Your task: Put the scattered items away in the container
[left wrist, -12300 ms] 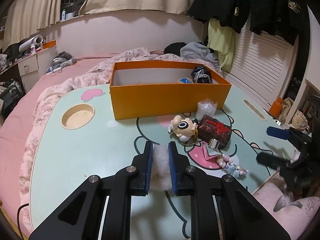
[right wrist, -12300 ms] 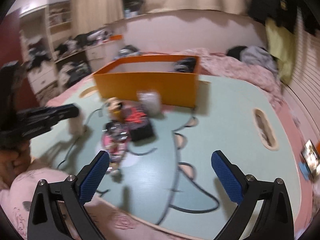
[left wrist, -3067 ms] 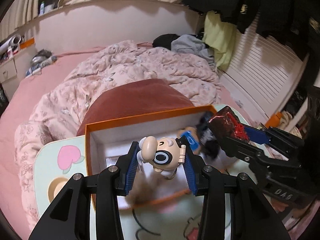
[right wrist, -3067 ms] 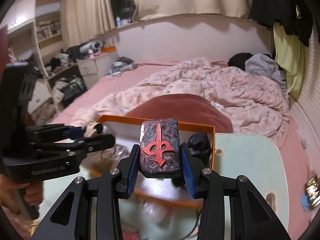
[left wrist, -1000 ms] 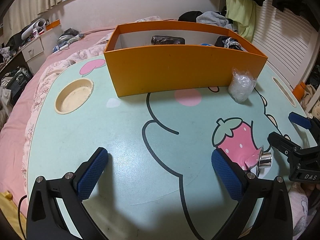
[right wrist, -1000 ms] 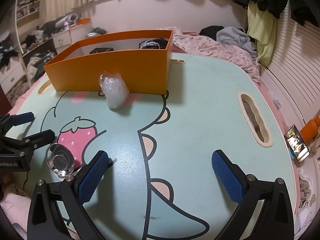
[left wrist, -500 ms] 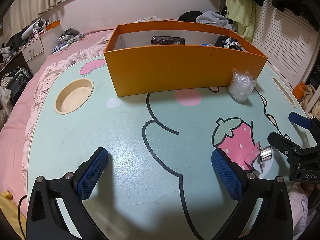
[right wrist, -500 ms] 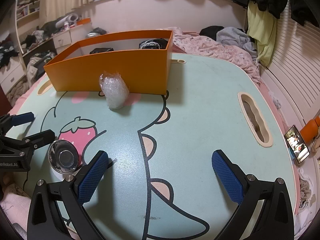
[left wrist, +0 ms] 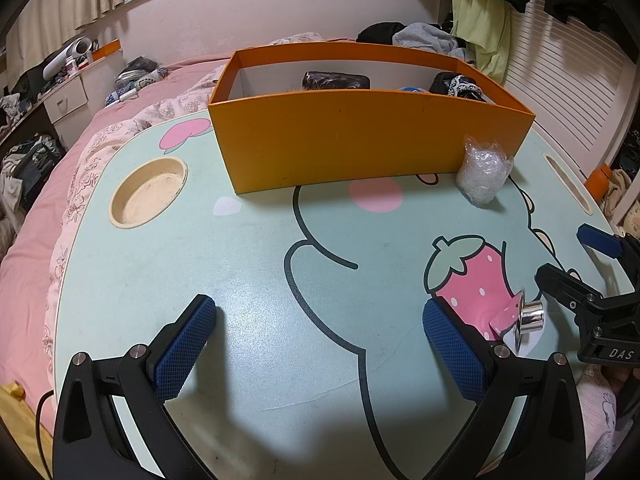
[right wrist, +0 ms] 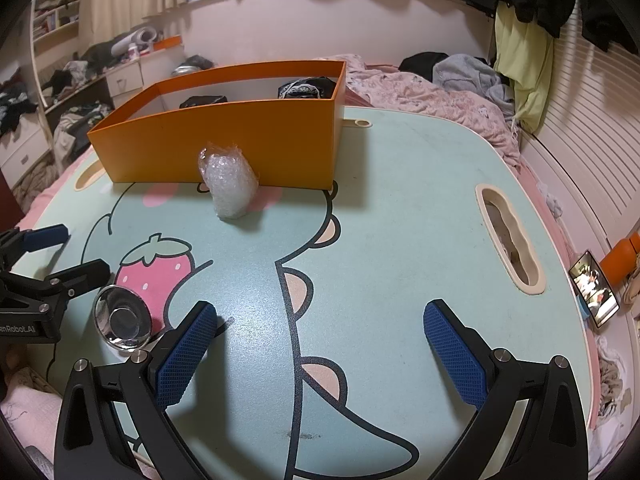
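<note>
A: Materials?
B: Crinkly bubble-wrap bundle (left wrist: 483,176) beside rigid orange box (left wrist: 360,140); shiny metal funnel-shaped cup (right wrist: 122,323) tipped on the bench (left wrist: 248,256).
A: Box contents?
B: Dark pouch (left wrist: 335,80), lacy black fabric (left wrist: 456,82) (rest hidden). Left hand-held gripper (left wrist: 320,344) and right hand-held gripper (right wrist: 320,344) both gape wide, holding nothing.

Warm dim indoor light; sharp focus; strong fisheye bending, black corners; shadows under jaws.

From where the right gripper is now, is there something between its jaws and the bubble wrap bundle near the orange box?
Nothing visible blocks it. Only bare table lies between the open right gripper and the bubble wrap bundle. The small metal cup sits off to its left, outside that path.
</note>
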Demonstrator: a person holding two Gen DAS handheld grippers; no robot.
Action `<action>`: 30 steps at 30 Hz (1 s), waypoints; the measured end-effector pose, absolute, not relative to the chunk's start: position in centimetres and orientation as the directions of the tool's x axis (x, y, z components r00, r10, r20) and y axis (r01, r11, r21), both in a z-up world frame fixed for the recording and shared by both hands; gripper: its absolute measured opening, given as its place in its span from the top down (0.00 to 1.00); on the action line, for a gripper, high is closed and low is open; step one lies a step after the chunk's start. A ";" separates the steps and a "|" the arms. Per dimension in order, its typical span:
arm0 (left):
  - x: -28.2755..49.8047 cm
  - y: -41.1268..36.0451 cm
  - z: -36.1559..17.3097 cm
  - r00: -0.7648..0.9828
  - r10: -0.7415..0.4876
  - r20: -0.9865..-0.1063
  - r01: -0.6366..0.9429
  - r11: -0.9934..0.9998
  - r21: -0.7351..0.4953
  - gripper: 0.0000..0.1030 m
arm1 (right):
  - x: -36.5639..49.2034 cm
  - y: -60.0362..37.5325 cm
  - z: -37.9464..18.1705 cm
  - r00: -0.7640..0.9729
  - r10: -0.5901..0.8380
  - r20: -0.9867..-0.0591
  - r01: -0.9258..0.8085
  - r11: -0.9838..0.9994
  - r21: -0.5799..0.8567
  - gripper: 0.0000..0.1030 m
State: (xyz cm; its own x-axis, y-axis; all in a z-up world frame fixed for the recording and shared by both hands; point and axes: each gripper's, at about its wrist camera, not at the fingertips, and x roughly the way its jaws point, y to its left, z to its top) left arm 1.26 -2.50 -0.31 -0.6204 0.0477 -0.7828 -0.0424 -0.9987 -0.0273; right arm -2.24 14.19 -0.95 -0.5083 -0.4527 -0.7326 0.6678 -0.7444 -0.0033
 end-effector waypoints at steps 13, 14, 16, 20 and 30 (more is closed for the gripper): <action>1.3 -2.5 -0.3 -0.621 0.048 -0.783 -0.042 -0.999 -0.028 0.00 | -2.2 14.2 -0.6 -0.503 -0.473 -0.724 0.673 -0.739 0.015 0.00; 1.3 -2.5 -0.3 -0.621 0.048 -0.783 -0.042 -0.999 -0.028 0.00 | -2.2 14.3 -0.4 -0.496 -0.486 -0.720 0.678 -0.734 0.028 0.00; 1.3 -2.6 -0.4 -0.621 0.049 -0.782 -0.042 -0.999 -0.030 0.00 | -2.2 14.4 -0.1 -0.480 -0.509 -0.714 0.691 -0.722 0.050 0.06; 1.2 -2.7 -0.3 -0.622 0.049 -0.782 -0.042 -0.999 -0.030 0.00 | -2.7 13.4 1.0 -0.446 -0.546 -0.709 0.718 -0.692 0.081 0.20; 1.3 -2.7 -0.4 -0.622 0.050 -0.781 -0.042 -0.999 -0.030 0.00 | -4.9 5.7 1.9 -0.378 -0.546 -0.748 0.777 -0.626 0.064 0.51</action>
State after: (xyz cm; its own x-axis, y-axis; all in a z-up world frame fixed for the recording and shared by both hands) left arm 1.30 -2.72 -0.39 -0.6221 0.0499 -0.7814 -0.0421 -0.9987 -0.0303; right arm -4.86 5.67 1.93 -0.3782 -0.5459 -0.7476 0.7769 -0.6263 0.0643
